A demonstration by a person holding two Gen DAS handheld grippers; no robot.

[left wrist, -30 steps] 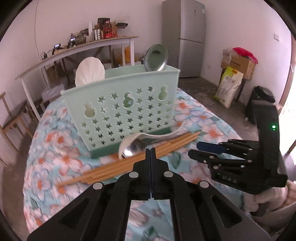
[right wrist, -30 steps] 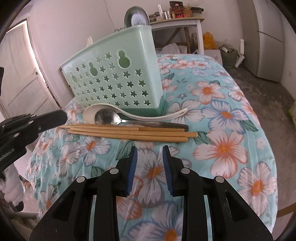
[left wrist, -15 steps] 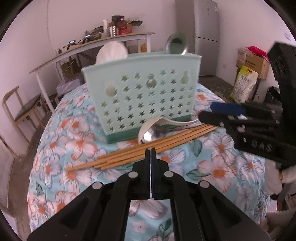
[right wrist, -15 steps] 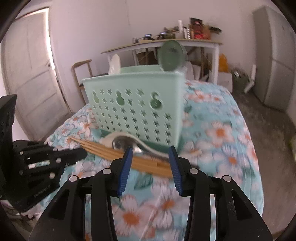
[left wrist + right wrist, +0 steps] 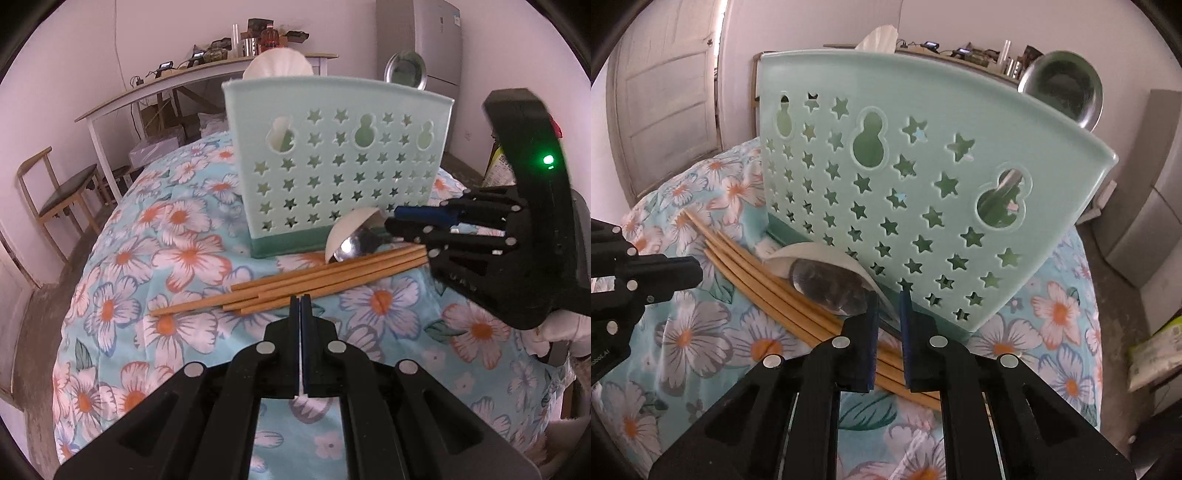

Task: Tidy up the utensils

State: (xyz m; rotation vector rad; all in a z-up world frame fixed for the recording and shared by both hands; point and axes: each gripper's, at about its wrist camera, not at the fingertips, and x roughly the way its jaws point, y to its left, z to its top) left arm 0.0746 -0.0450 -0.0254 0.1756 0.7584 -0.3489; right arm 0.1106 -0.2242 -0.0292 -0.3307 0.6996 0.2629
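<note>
While both tongs hover low over the floral worktop [image 5: 177, 240], the loose utensils lie just ahead of them.

Right tongs [image 5: 888, 295]: parted a little, nothing between the pads; tips straddle the metal spoon's handle, contact not clear.
Left tongs [image 5: 300, 297]: pressed together, empty, tips just short of the chopsticks.
Chopsticks [image 5: 325, 282]: bundle lying crosswise to the left tongs, running toward the right tongs.
Metal spoon [image 5: 831, 286]: bowl just beyond right tips, nested in the white spoon [image 5: 349, 229]; long axis roughly along the chopsticks.
Nearer arm: right, by judgement.
Caddy [image 5: 905, 184]: upright, directly behind the spoons, touching or nearly so.
</note>
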